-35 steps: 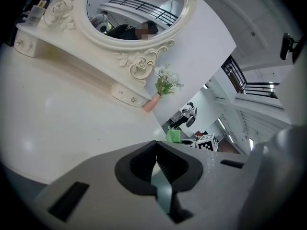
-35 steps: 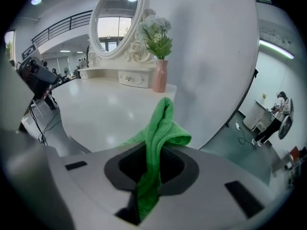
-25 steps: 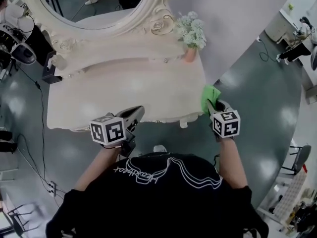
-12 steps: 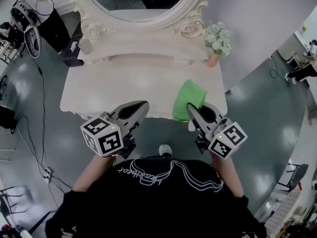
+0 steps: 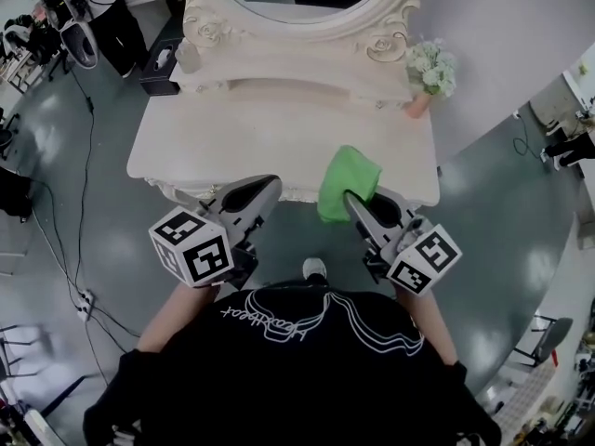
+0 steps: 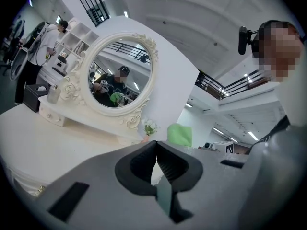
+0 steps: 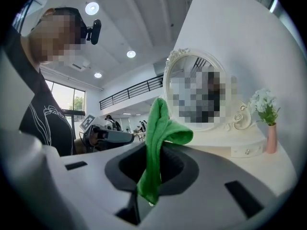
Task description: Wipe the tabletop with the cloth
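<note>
A green cloth [image 5: 345,180] hangs from my right gripper [image 5: 358,202], which is shut on it over the front edge of the white dressing table [image 5: 251,142]. In the right gripper view the green cloth [image 7: 157,143] stands pinched between the jaws and droops below them. My left gripper [image 5: 265,189] is shut with nothing in it, held over the table's front edge to the left of the cloth. In the left gripper view the jaws of my left gripper [image 6: 155,153] meet, and the green cloth [image 6: 180,134] shows beyond them.
An ornate oval mirror [image 5: 307,7] stands at the back of the table. A pink vase of pale flowers [image 5: 428,77] sits at the back right corner. A small bottle [image 5: 186,56] stands at the back left. Cables [image 5: 84,203] cross the grey floor to the left.
My right gripper has carried the cloth from the table's right corner leftwards to its front middle. The head view has shifted so the table sits further right.
</note>
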Demonstrator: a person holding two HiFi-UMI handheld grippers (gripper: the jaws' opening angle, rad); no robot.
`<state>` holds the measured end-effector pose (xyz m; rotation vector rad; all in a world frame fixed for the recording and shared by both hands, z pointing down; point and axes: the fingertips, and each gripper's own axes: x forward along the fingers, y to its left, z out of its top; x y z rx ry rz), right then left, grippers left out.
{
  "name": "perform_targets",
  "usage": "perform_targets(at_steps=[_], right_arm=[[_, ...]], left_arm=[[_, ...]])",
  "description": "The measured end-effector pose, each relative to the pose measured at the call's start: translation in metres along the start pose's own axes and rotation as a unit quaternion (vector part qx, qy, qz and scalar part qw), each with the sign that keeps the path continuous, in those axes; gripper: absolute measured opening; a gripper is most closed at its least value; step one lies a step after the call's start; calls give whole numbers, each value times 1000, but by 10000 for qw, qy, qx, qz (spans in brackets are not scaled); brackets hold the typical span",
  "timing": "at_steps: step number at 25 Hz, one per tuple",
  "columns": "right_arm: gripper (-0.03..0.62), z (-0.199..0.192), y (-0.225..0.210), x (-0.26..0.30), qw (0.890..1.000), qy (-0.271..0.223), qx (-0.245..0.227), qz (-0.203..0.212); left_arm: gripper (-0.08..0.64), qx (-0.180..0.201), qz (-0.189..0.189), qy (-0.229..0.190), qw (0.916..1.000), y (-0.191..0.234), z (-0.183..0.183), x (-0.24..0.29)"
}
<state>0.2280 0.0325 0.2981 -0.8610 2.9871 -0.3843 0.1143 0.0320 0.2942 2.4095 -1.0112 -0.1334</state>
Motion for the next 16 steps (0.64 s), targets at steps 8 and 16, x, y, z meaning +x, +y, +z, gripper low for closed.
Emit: perform_targets(at_steps=[8, 16], right_arm=[[51, -5, 18, -3, 9999, 38, -34, -100], [51, -7, 25, -10, 9998, 69, -66, -182]], left_arm=[[5, 111, -58, -58, 9999, -5, -1, -17], [5, 95, -103, 22, 9999, -10, -7, -20]])
